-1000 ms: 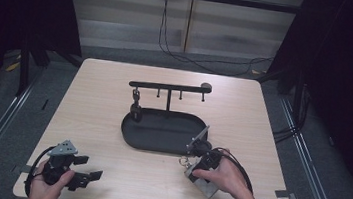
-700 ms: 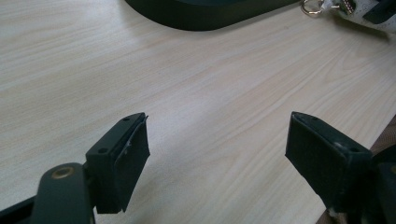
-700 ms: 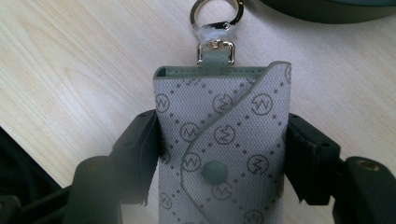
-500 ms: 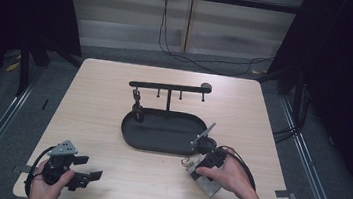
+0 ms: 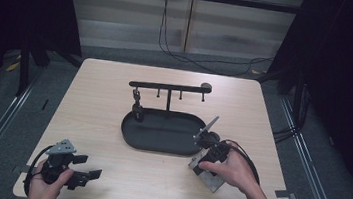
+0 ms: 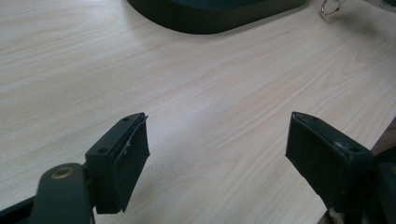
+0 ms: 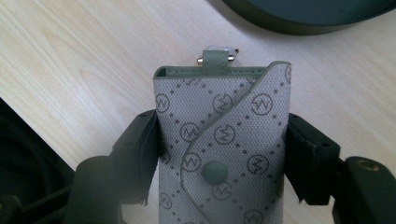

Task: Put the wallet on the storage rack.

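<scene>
A grey patterned key case [image 7: 219, 140] with a snap button and a small metal clasp on top sits between the jaws of my right gripper [image 7: 219, 154], which is shut on its sides. In the high view the right gripper [image 5: 206, 167] and the key case [image 5: 208, 178] are just off the right end of a black oval tray [image 5: 132, 137]. A rack [image 5: 168, 87] with hooks stands on the tray, and one small item [image 5: 136, 106] hangs at its left. My left gripper [image 5: 90, 166] rests open near the front left corner, with nothing between its jaws [image 6: 217, 140].
The wooden table [image 5: 99, 96] has bare room on the left and in front of the tray. A small metal ring [image 6: 329, 7] shows beyond the tray's end [image 6: 210, 18]. The right gripper's cable [image 5: 248, 160] loops beside the hand.
My right gripper with the key case has shifted slightly right and farther from the front edge, along the tray's right end. The left gripper has stayed put.
</scene>
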Action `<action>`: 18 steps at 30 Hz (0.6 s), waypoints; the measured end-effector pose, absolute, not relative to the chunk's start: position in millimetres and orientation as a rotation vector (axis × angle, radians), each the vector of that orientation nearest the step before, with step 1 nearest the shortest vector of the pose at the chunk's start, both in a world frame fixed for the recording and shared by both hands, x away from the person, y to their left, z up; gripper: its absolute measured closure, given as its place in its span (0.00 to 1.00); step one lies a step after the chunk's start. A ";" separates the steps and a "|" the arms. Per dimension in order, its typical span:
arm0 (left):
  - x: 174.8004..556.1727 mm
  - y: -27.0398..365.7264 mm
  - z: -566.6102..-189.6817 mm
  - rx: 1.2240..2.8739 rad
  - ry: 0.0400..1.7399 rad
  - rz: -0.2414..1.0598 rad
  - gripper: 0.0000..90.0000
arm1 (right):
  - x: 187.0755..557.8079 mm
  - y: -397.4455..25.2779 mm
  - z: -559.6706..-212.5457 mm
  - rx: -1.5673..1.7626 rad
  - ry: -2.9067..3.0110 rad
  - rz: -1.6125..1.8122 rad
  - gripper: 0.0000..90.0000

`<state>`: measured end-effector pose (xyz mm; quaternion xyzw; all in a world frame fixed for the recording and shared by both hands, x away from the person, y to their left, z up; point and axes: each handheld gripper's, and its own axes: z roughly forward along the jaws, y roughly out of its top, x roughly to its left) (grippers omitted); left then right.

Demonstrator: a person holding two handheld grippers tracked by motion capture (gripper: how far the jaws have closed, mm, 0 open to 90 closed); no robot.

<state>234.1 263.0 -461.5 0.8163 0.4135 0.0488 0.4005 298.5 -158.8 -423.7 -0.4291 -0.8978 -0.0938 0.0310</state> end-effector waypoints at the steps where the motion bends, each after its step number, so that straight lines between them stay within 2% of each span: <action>1: 234.1 263.0 -461.6 2.063 1.046 0.124 0.23 | 298.5 -158.8 -423.7 -1.322 -2.766 -0.289 0.38; 18: 235.6 262.2 -463.7 2.073 1.042 0.107 0.23 | 310.4 -159.2 -405.1 -1.326 -2.764 -0.300 0.38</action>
